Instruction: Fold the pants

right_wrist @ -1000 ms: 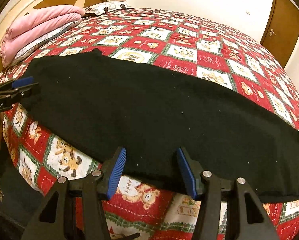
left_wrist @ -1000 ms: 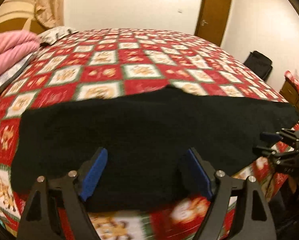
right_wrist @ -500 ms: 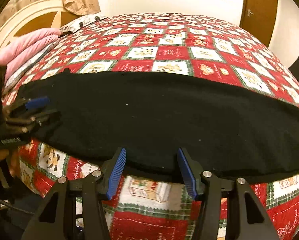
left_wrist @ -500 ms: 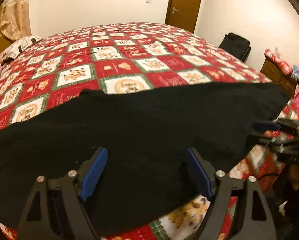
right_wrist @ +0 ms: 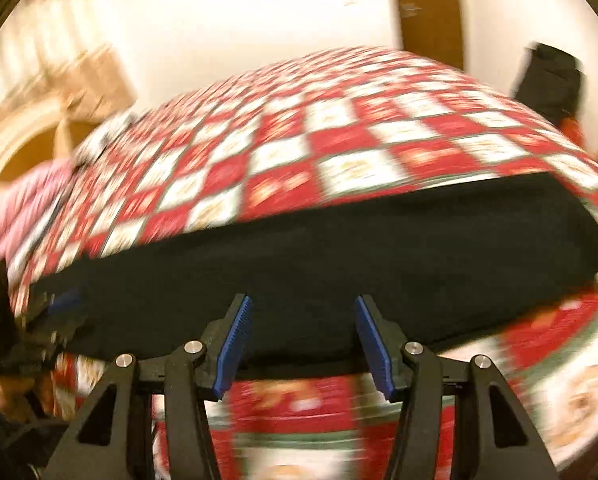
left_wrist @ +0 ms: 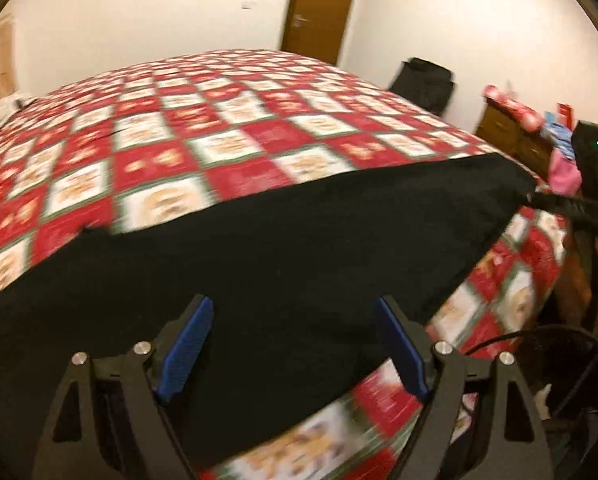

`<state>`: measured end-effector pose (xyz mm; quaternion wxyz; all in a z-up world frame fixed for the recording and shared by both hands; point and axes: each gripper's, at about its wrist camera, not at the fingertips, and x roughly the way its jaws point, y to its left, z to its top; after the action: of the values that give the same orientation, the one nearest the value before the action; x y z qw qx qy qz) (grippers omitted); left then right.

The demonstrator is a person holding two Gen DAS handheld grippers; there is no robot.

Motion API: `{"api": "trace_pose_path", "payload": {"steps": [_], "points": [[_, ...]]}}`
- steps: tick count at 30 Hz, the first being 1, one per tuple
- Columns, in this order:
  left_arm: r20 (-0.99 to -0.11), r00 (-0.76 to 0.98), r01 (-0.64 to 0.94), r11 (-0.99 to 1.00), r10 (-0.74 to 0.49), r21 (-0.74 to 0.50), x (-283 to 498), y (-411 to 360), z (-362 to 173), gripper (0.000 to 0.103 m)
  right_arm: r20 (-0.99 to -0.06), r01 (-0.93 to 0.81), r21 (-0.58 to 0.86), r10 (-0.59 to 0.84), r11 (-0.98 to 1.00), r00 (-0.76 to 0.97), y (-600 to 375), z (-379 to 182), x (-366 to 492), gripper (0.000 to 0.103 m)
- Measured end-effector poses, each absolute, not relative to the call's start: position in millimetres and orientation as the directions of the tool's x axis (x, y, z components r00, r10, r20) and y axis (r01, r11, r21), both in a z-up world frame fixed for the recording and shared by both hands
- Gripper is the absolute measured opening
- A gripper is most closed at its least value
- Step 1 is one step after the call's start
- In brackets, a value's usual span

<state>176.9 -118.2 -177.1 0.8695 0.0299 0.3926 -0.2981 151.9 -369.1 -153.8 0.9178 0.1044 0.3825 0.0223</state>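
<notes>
The pants (left_wrist: pixel 283 248) lie flat as one long black band across the near edge of the bed (left_wrist: pixel 227 128), running from one side of it to the other, with their near border hanging just over the edge. Beyond the pants, the bed's red-and-white checked cover is bare up to the far side.

Our left tongs (left_wrist: pixel 293 344) hover over the pants near their near border, blue pads spread wide, nothing pinched between them. Our right tongs (right_wrist: pixel 303 346) hover at the same near border further along, pads parted less widely, also gripping nothing; the cloth shows in the gap but the pads do not press on it. In the left view the right tongs (left_wrist: pixel 567 210) appear as a dark shape at the end of the pants; in the right view the left tongs (right_wrist: pixel 55 316) sit at the opposite end, a hand (right_wrist: pixel 7 396) below them.

Past the bed from the pants stand a white wall and a brown door (left_wrist: pixel 323 8). A black bag (left_wrist: pixel 423 84) leans by the far corner. Beside the bed's end, a wooden dresser (left_wrist: pixel 511 136) carries a heap of coloured items. At the head end lie pink bedding (right_wrist: pixel 23 204) and a headboard (right_wrist: pixel 15 136), both blurred.
</notes>
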Motion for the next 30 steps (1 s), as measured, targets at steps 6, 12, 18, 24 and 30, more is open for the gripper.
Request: {"api": "trace_pose_path", "payload": {"steps": [6, 12, 18, 24, 30], "points": [[-0.731, 0.465, 0.579, 0.796, -0.499, -0.176, 189.1, -158.9, -195.5, 0.086, -0.658, 0.206, 0.326, 0.065, 0.923, 0.75, -470.2, -139.8, 154.6, 0.055], [-0.733, 0.515, 0.605, 0.794, -0.444, -0.056, 176.1, -168.6, -199.0, 0.089, -0.694, 0.24, 0.357, 0.084, 0.903, 0.716, -527.1, -161.9, 170.6, 0.054], [-0.719, 0.479, 0.632, 0.767, -0.503, -0.115, 173.6, -182.5, -180.3, 0.089, -0.663, 0.246, 0.355, 0.057, 0.902, 0.747, -525.6, -153.1, 163.5, 0.055], [-0.713, 0.441, 0.655, 0.738, -0.545, -0.16, 179.2, -216.3, -182.7, 0.089, -0.64, 0.069, 0.381, 0.209, 0.922, 0.739, -475.8, -145.3, 160.6, 0.055], [-0.758, 0.46, 0.691, 0.723, -0.462, -0.021, 168.4, -235.7, -199.4, 0.089, -0.714, 0.01, 0.279, 0.2, 0.96, 0.671, -441.6, -177.6, 166.6, 0.055]]}}
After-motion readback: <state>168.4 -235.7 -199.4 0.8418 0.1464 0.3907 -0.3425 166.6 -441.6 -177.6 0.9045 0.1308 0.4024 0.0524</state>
